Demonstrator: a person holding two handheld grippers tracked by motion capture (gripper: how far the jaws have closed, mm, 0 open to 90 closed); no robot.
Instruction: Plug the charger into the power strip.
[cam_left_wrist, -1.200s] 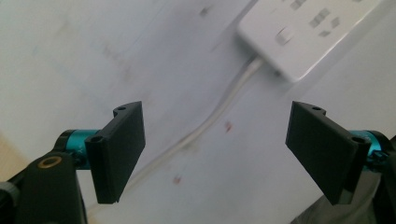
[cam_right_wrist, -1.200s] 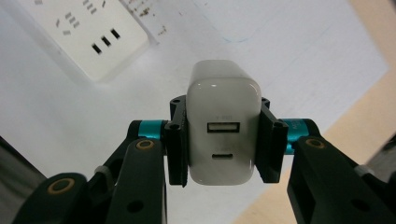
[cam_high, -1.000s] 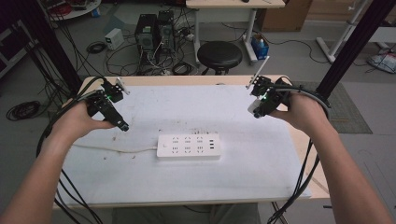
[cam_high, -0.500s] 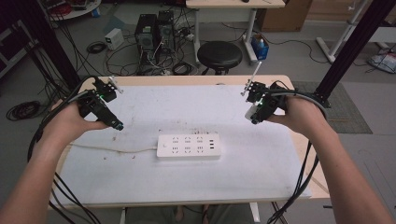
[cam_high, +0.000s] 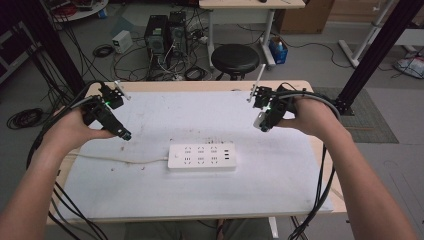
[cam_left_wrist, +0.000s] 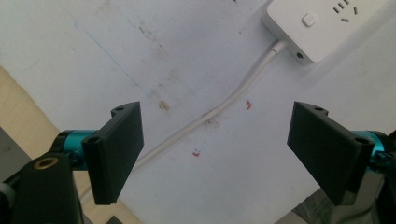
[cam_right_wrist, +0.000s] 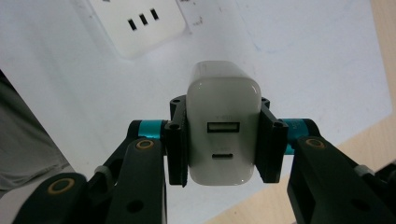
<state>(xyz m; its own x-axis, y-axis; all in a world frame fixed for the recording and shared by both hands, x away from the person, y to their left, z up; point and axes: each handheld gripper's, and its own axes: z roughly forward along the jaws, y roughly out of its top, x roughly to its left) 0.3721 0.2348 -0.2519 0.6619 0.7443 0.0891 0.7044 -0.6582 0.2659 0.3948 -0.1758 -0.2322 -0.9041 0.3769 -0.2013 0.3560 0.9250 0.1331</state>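
On the white bench (cam_high: 150, 205), near its middle: white power strip (cam_high: 201, 156), flat, sockets up, white cord (cam_high: 115, 160) trailing off toward the left edge. Above and to the right of the strip, well clear of it: right gripper (cam_high: 263, 124), jaws clamped on a white USB charger (cam_right_wrist: 223, 128). Seen along the right gripper view, both black jaws pressed flat against the charger's two sides, port face turned toward the camera, one rectangular port above one small oval port. Prong end pointing away, hidden, so impossible to tell whether the prongs are aimed squarely down. Beyond the charger in that view, the strip's end with three small USB slots.

To the left of the strip, raised off the bench: left gripper (cam_high: 125, 135), jaws spread wide, nothing between them. In the left gripper view (cam_left_wrist: 215, 154), only bare bench and the cord under the gap, the strip's switch end at the upper right.

Judged from this: pick-up done, charger firmly in hand. Plugging in not yet done; charger apart from the strip, no contact. Left to do, most likely: carry the charger over a free socket, line the prongs up, press home. Strip probably in need of steadying during the push, a likely job for the open left gripper.
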